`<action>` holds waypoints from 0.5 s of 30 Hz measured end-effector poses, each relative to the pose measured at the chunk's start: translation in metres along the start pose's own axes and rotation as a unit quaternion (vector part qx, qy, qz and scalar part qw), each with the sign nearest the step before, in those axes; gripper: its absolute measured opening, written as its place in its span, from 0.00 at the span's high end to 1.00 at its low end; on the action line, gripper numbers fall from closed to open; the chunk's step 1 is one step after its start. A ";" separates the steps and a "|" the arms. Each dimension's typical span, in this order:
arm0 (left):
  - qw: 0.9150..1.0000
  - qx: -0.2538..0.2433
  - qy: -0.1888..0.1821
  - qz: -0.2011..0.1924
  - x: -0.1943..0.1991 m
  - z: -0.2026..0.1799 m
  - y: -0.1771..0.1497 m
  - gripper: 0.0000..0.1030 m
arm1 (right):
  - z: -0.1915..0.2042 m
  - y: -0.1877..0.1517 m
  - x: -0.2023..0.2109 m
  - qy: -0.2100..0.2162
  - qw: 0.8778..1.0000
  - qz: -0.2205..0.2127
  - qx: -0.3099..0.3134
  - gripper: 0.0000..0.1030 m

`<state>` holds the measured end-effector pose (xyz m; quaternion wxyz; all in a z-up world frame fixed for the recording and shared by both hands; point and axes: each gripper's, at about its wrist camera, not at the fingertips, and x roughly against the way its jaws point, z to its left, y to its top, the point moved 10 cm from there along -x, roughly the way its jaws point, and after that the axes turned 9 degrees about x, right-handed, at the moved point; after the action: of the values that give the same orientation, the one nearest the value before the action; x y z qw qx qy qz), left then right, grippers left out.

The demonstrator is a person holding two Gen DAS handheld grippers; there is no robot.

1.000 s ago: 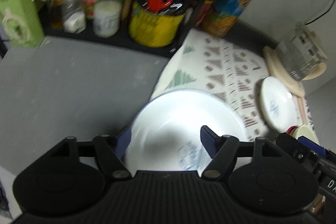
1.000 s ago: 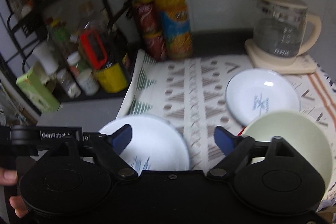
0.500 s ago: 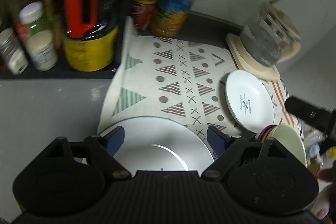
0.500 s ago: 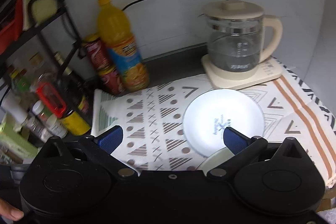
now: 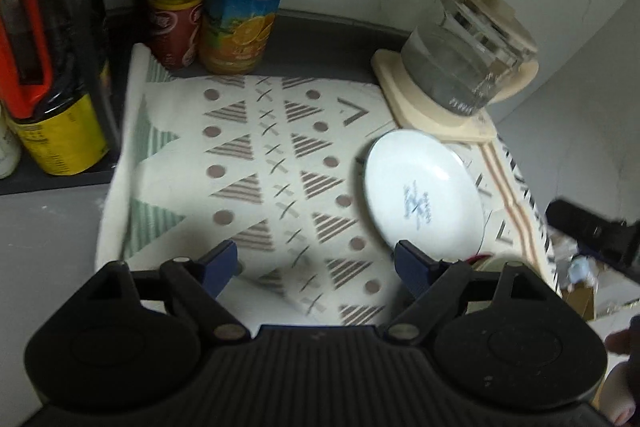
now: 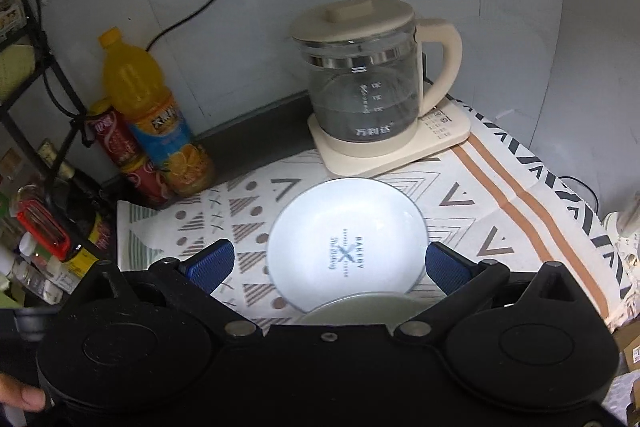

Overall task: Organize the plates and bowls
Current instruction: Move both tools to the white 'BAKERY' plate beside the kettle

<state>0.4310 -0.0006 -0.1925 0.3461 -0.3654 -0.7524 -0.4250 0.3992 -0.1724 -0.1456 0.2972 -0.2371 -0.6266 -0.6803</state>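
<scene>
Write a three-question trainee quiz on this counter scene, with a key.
1. True or false: the right gripper is shut on the white plate.
2. What stands directly behind the white plate: A) kettle B) orange juice bottle C) red can?
3. Fill in: the plate lies on a patterned ____.

Key: 1 false, both grippers are open and empty; 2 A; 3 cloth.

- A glass kettle (image 6: 360, 83) with a cream lid stands on its cream base, upper centre of the right wrist view.
- An orange juice bottle (image 6: 152, 115) stands at left, red cans (image 6: 120, 143) just beside it.
- A patterned cloth (image 5: 260, 167) covers the table.
</scene>
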 end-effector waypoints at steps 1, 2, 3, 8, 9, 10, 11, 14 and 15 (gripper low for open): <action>1.000 0.001 -0.002 -0.001 -0.003 -0.005 0.001 0.18 | -0.006 0.002 -0.003 0.005 1.000 0.003 0.000 0.00; 1.000 0.001 -0.004 -0.001 -0.005 -0.010 0.001 0.18 | -0.011 0.003 -0.006 0.008 1.000 0.006 -0.001 0.00; 1.000 0.003 -0.004 0.000 -0.009 -0.015 0.002 0.18 | -0.016 0.005 -0.009 0.008 1.000 0.011 -0.001 0.00; 1.000 0.023 0.009 0.007 -0.025 -0.030 0.001 0.19 | -0.041 0.014 -0.023 0.018 0.999 0.027 0.002 0.02; 1.000 0.026 0.011 0.010 -0.029 -0.033 0.001 0.19 | -0.048 0.014 -0.028 0.020 0.999 0.035 0.001 0.02; 0.999 0.028 0.011 0.012 -0.033 -0.035 0.001 0.19 | -0.053 0.013 -0.033 0.026 0.999 0.044 -0.002 0.06; 0.999 0.030 0.011 0.013 -0.036 -0.038 0.001 0.19 | -0.058 0.012 -0.037 0.034 0.998 0.051 -0.006 0.10; 0.999 0.033 0.010 0.015 -0.049 -0.045 -0.001 0.19 | -0.073 0.012 -0.052 0.044 0.997 0.065 -0.007 0.15; 0.999 0.040 0.013 0.014 -0.054 -0.044 -0.002 0.19 | -0.076 0.012 -0.057 0.050 0.996 0.069 -0.005 0.15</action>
<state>0.4648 -0.0549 -0.2204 0.3761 -0.3563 -0.7588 -0.3947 0.4520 -0.2422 -0.1851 0.3731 -0.2477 -0.5895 -0.6723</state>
